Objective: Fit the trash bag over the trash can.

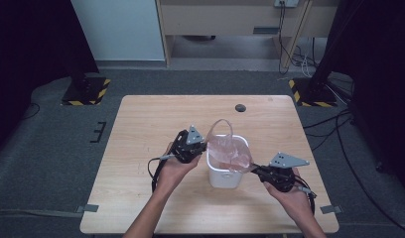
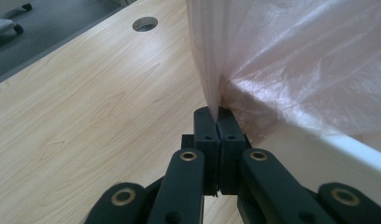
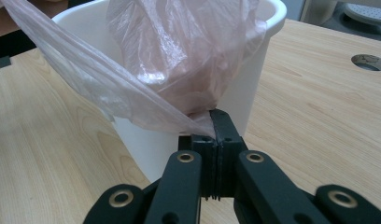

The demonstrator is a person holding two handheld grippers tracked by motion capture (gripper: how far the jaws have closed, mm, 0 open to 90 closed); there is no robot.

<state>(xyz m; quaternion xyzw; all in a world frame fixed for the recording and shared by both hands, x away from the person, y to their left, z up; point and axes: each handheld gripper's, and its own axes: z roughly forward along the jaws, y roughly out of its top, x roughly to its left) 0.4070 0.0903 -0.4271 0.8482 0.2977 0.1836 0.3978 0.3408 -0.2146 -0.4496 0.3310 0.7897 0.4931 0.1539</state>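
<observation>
A: Inspecting the table [image 1: 141,148] first: white bin [image 1: 223,176] stands just right of centre, pink bag [image 1: 230,151] seated inside.

B: Bag judged thin, light, slippery, tearable; take it at the rim.

A: Left gripper [image 1: 199,147] pinches film at nine o'clock, right gripper [image 1: 254,169] at four o'clock, both clamped.

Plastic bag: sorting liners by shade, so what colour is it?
Translucent pale pink plastic bag, clearest in the right gripper view.
</observation>
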